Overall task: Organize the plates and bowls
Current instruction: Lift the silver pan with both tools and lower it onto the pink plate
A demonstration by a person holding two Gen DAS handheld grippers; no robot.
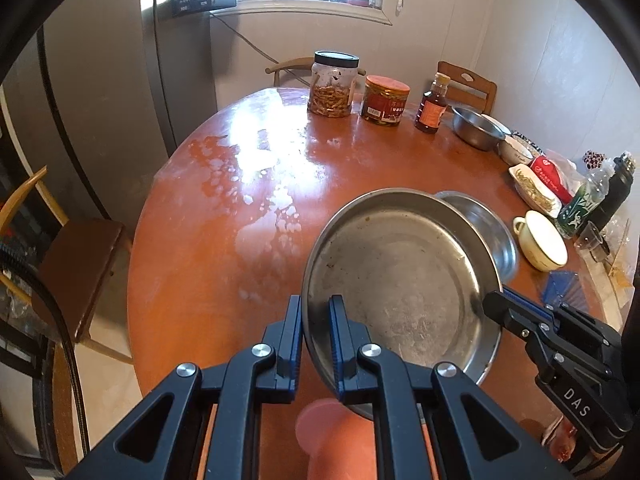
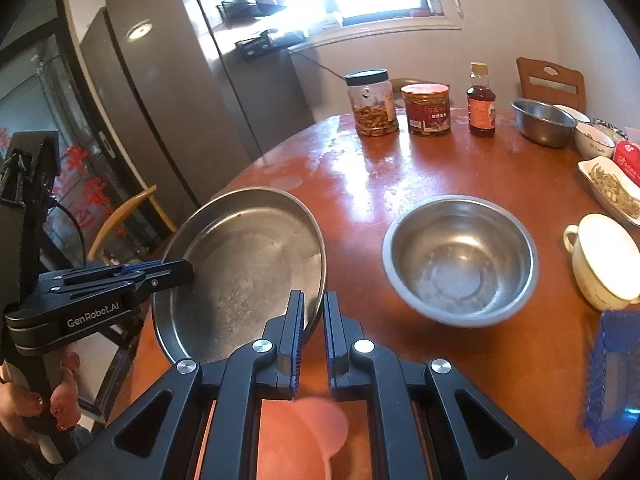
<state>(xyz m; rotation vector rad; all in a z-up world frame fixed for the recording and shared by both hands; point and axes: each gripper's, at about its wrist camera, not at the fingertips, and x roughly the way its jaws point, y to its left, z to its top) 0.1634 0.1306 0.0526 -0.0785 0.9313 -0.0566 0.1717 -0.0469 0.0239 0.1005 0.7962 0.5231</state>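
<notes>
Pinching the steel plate (image 1: pixel 400 280) by opposite rims, the left gripper (image 1: pixel 316 344) and right gripper (image 2: pixel 312 340) are holding it above the table (image 1: pixel 224 216); uneven pulling could be slipping it onto the steel bowl (image 2: pixel 460 260).

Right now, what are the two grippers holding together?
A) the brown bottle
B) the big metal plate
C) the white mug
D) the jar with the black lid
B: the left gripper and the right gripper each pinch the rim of the big metal plate, on opposite sides.
</notes>
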